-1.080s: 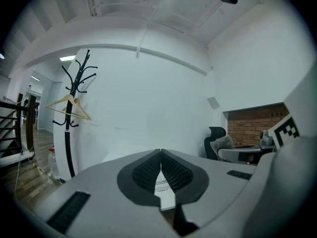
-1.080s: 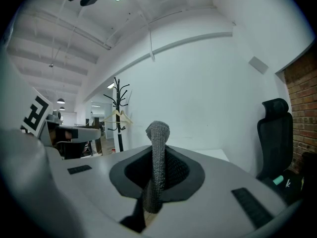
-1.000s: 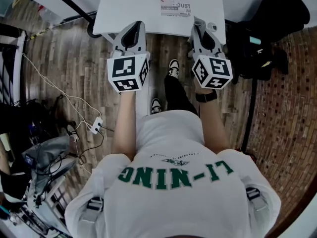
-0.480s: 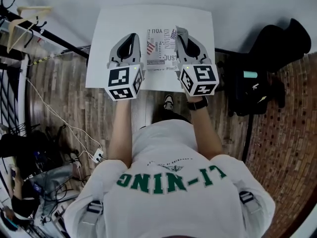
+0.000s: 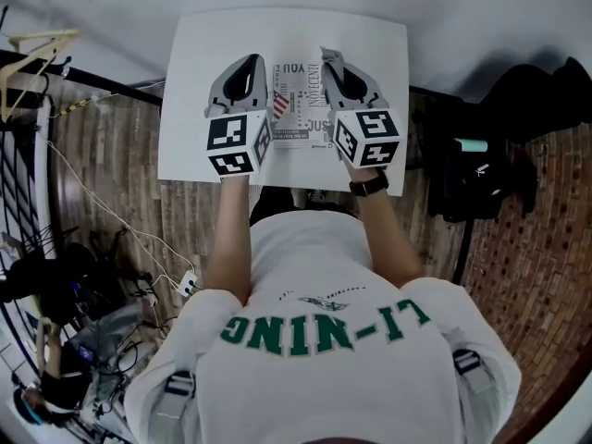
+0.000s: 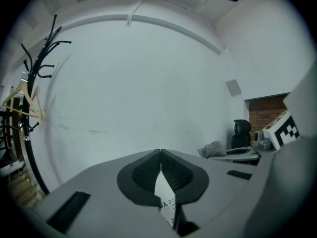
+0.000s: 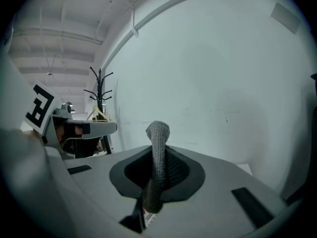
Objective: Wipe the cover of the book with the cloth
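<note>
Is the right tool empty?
No, the right tool is shut on a grey cloth that sticks up between its jaws.

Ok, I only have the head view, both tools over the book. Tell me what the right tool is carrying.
Observer: The right tool is shut on the cloth, a grey knit one. A fold of it sticks up past the jaw tips.
Operator: Now report the left tool.
Observer: The left tool is shut with its tips together and holds nothing. A strip of the book and its print shows through the gap below the pads.
</note>
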Motion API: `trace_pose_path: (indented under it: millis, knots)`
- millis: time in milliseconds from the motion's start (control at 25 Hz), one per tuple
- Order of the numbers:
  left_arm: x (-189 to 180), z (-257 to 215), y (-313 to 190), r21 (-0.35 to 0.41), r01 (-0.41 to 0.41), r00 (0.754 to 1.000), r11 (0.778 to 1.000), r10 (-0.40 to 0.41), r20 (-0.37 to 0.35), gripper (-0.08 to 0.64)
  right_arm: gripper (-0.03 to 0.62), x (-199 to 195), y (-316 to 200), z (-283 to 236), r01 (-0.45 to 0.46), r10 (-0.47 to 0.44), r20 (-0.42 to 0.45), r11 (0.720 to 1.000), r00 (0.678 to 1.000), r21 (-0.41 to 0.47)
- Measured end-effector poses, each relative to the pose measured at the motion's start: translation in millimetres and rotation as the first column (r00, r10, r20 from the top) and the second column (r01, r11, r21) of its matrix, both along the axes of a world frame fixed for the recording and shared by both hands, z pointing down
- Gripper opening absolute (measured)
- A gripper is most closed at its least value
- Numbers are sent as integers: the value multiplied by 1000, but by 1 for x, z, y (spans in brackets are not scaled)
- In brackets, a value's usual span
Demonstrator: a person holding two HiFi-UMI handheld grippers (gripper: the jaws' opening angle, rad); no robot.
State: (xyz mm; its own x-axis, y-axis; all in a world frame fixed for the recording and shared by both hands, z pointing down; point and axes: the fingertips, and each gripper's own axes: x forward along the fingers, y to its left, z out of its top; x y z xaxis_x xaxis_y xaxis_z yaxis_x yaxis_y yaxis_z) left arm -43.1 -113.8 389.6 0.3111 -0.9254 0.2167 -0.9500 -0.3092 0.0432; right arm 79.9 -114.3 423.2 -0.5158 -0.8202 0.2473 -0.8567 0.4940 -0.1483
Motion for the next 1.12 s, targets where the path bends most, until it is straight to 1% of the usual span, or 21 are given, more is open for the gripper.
trace_pose_path:
  millis: [120, 320, 400, 520, 680, 800, 920, 1000, 1120]
  knots:
    - [3, -7, -27, 10, -34, 999, 999, 34, -4, 15, 41, 1, -24, 2, -28, 28, 0, 999, 1000, -16]
    - [7, -11, -57, 27, -98, 995, 995, 98, -8, 15, 43, -5, -54, 11, -50, 51, 3, 997, 999, -53]
    - [1, -9, -67, 36, -107, 994, 994, 107, -16, 15, 43, -11, -62, 19, -41, 40, -8, 996, 999, -76]
    - [-14, -4, -83, 31, -88, 996, 996, 89, -26, 15, 43, -25, -71, 42, 5, -8, -18, 989, 1000, -149]
    - [-24, 3, -96, 16, -81, 996, 997, 82, -25, 15, 43, -45, -78, 87, 54, -68, -44, 961, 997, -271]
    - [-28, 8, -102, 3, -76, 997, 997, 76, -23, 15, 43, -59, -83, 120, 71, -97, -59, 936, 994, -345]
    - [-37, 16, -106, -15, -54, 998, 998, 53, -24, 15, 43, -76, -88, 152, 87, -128, -75, 908, 989, -411]
    - [-44, 22, -108, -28, -39, 999, 999, 38, -23, 15, 43, -88, -92, 173, 99, -144, -67, 888, 987, -450]
    - [-55, 28, -111, -42, -20, 1000, 999, 19, -21, 15, 43, -104, -101, 203, 91, -135, -50, 854, 990, -512]
